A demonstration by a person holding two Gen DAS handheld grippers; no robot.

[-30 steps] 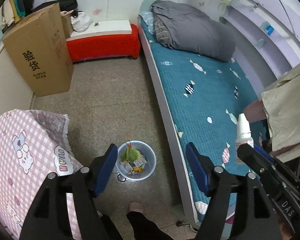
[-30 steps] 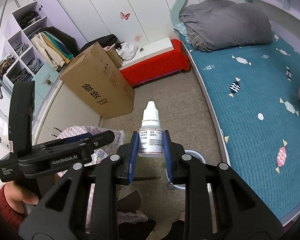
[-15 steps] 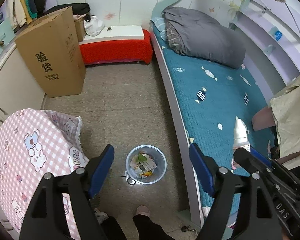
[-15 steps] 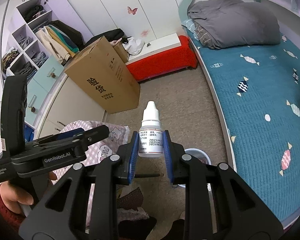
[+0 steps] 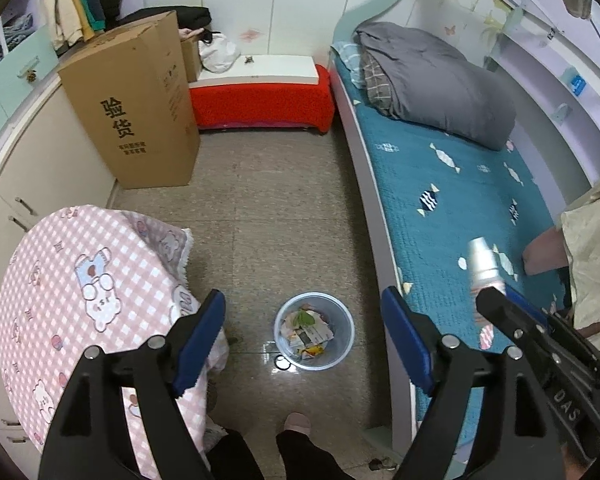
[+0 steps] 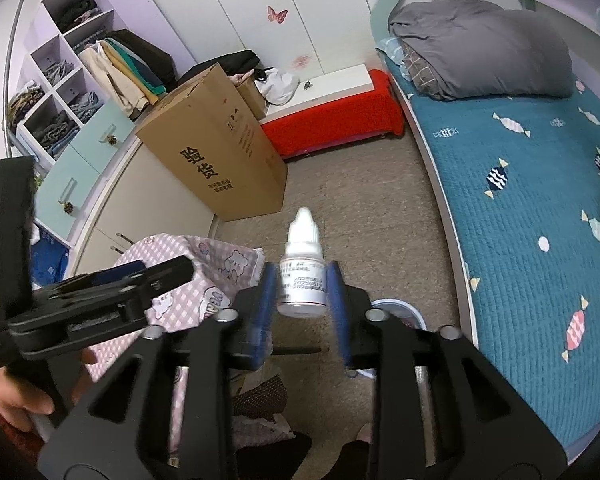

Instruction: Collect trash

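Nearest in the right wrist view, the right hand-held gripper [image 6: 302,300] has just been opening: its blue pads now stand clear of the small white dropper bottle [image 6: 302,276] between them, a thin gap on each side, the bottle blurred and upright. Only the rim of the clear bin [image 6: 396,306] shows behind the fingers there. The left wrist view shows what that one hides: the bin [image 5: 314,334] stands on the floor [image 5: 280,200] beside the bed [image 5: 460,200], holding crumpled paper and a green scrap. The left hand-held gripper [image 5: 302,334] is spread wide with nothing between its pads. Farther off stand a cardboard box [image 5: 136,104] and a red-covered bench [image 5: 260,100].
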